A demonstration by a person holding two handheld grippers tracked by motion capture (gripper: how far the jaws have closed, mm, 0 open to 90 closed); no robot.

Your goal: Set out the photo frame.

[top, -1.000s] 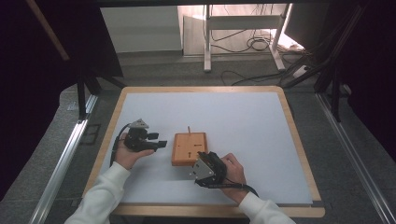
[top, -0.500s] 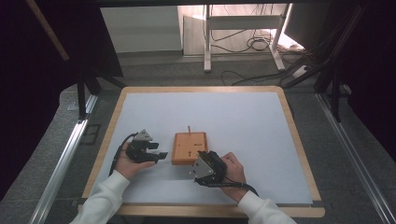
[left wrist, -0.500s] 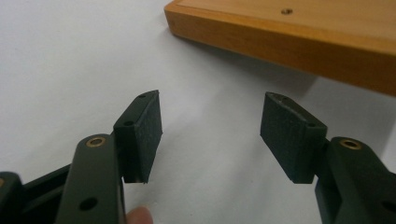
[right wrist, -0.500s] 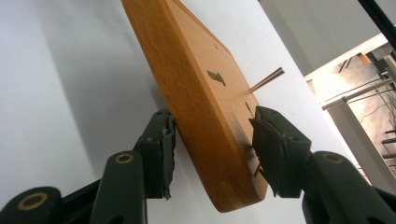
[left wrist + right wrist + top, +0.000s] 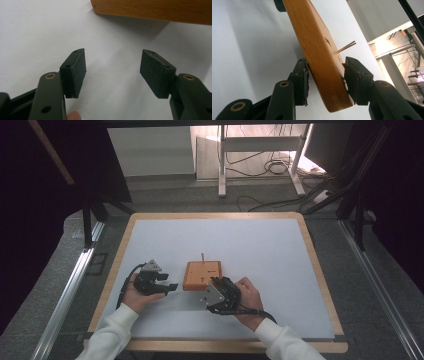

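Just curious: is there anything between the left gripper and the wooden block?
No. Bare white sheet lies between left gripper and block, seen in its own view.

Your high view looks forward and down from above your side of the white table [image 5: 300, 285], taking in both hands from well off. Your left gripper view rides low and close, facing along its fingers [image 5: 76, 71] toward the wooden block [image 5: 160, 8] just beyond their tips. Your right gripper view sits tight against that same block [image 5: 319, 60], between its fingers [image 5: 353, 77], rolled sideways. All three views share the block.
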